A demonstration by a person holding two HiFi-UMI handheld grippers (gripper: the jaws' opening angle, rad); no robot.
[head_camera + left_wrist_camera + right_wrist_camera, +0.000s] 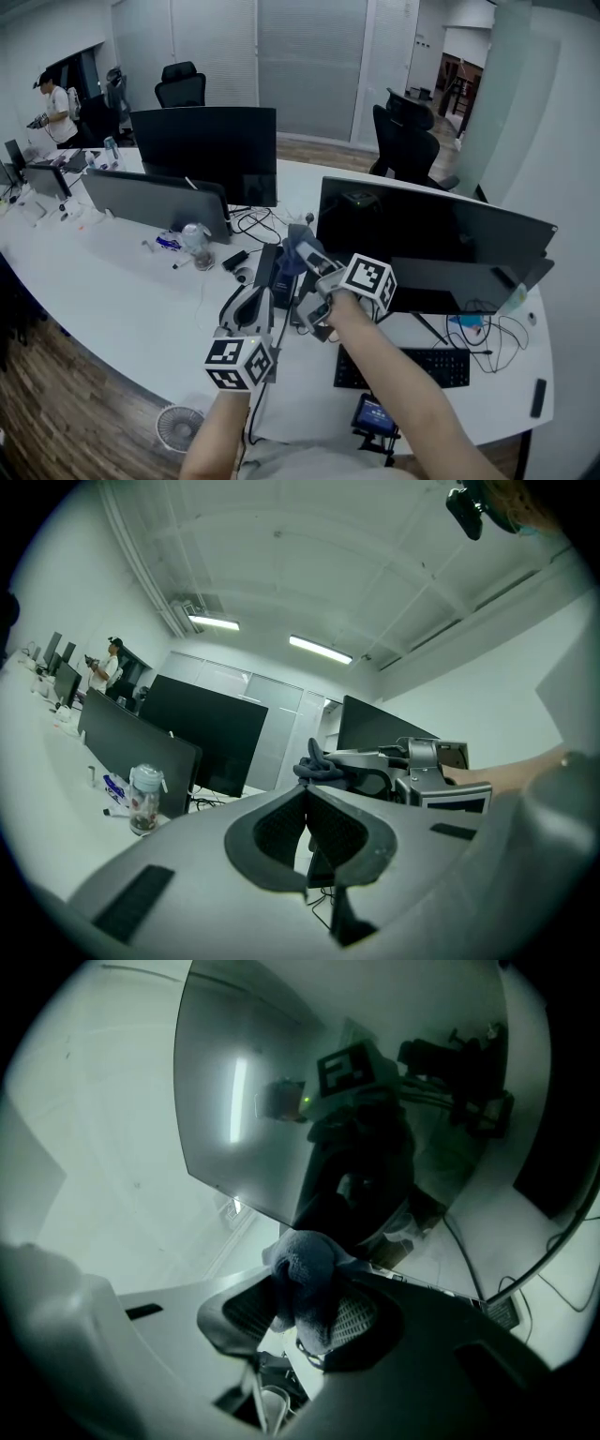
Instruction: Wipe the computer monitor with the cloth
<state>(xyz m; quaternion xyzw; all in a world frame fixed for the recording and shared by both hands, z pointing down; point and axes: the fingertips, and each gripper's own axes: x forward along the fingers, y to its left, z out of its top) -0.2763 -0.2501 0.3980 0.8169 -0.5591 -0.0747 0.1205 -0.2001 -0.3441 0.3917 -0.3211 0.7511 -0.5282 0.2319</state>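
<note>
1. The head view looks steeply down on the white curved surface (112,300), from above the left tool (251,305) and the right tool (305,253).
2. The left tool view looks low across that surface and shares the right tool with the head view.
3. The right tool view closely faces the wide black computer monitor (272,1091).

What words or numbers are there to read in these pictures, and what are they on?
No text can be read anywhere.
Marker cubes: black-and-white square patterns, no letters.
Keyboard: keys too small to read.
Bottle: any print too blurred to read.
</note>
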